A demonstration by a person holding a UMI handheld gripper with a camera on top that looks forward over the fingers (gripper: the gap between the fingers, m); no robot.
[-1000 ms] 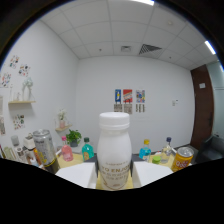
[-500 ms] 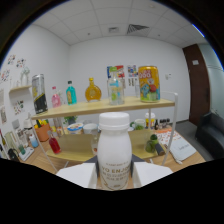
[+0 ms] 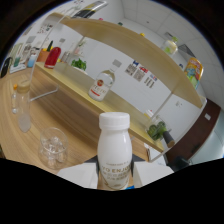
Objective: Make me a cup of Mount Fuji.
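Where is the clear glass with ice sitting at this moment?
In the gripper view, the clear glass stands on the wooden table, left of the white bottle held between the gripper fingers.

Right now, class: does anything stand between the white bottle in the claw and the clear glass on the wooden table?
Nothing visible does. The claw is shut on the white bottle; the clear glass stands beside it on the table, open space between them.

Office drinks bar — wooden counter (image 3: pixel 75 107), bottle shelf (image 3: pixel 150 50)
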